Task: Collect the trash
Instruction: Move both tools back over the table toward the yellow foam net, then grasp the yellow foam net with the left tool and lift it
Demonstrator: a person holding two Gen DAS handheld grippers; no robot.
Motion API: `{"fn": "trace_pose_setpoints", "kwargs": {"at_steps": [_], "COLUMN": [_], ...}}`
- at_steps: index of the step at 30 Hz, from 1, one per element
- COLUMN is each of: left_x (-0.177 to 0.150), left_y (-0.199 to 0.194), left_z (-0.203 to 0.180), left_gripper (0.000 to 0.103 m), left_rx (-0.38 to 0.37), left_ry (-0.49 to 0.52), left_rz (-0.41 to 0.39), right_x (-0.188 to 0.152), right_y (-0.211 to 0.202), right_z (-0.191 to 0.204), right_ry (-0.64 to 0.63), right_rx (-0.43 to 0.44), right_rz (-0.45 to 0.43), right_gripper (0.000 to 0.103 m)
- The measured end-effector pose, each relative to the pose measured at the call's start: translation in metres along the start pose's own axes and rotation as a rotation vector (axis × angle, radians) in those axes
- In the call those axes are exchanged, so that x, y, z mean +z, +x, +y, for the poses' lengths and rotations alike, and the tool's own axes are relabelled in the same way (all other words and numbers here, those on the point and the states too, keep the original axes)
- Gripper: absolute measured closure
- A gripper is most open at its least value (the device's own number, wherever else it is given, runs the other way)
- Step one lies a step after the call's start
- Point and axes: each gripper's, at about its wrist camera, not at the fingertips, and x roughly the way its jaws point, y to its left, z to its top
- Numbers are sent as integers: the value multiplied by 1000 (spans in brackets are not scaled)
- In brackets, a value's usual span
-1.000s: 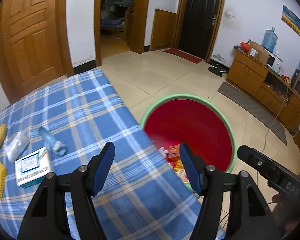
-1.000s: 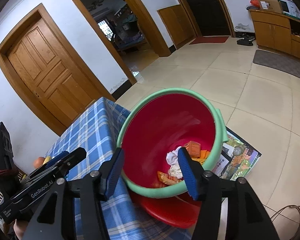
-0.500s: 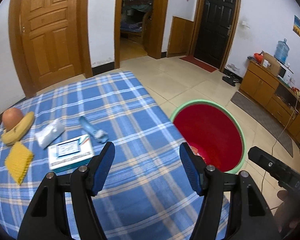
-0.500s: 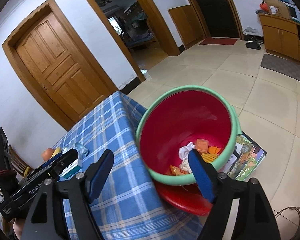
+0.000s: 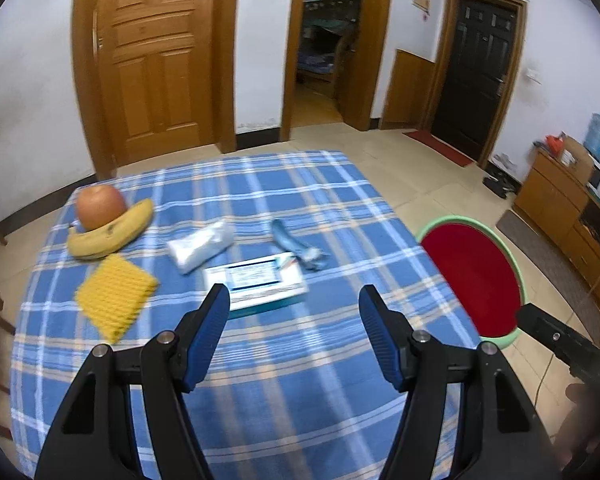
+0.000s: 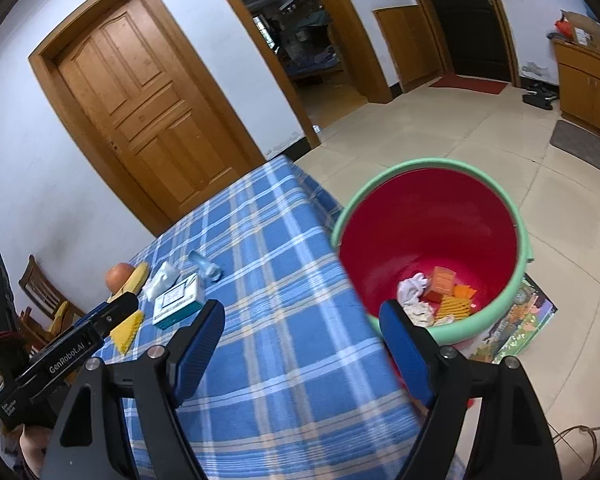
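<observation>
A red bin with a green rim point(image 6: 516, 216) stands on the floor right of the table and holds trash point(image 6: 432, 296); it also shows in the left wrist view point(image 5: 516, 276). On the blue plaid tablecloth point(image 5: 280, 360) lie a white-and-teal box point(image 5: 260, 282), a crumpled blue wrapper point(image 5: 296, 242), a clear plastic packet point(image 5: 202, 244) and a yellow ridged piece point(image 5: 114, 294). My left gripper point(image 5: 294, 308) is open and empty above the cloth, just short of the box. My right gripper point(image 6: 302, 328) is open and empty over the table's right edge beside the bin.
An apple point(image 5: 100, 206) and a banana point(image 5: 112, 232) lie at the table's far left. A wooden chair point(image 6: 40, 292) stands beyond the table. A printed mat point(image 6: 524, 328) lies under the bin. Cabinets point(image 5: 560, 204) line the right wall across tiled floor.
My left gripper has swung left from over the bin to face the items on the table. My right gripper has drawn back from the bin, which now sits farther right.
</observation>
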Motion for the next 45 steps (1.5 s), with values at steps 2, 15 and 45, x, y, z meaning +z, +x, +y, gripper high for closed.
{"fn": "trace_pose_setpoints", "kwargs": {"at_steps": [2,15,45], "left_x": [-2,-14,-21], "left_y": [-3,-9,77], "left_z": [13,92,159], "left_gripper": [36,36,33], "left_rx": [18,141,265], "left_ry": [-17,-94,-194], "left_rz": [-1,1,141], "right_x": [-2,-19,-16], "right_y": [4,35,76], "right_z": [8,56,93], "right_ry": [-10,-89,-180], "right_rx": [8,48,14], "right_rz": [9,89,139], "right_gripper": [21,21,14]}}
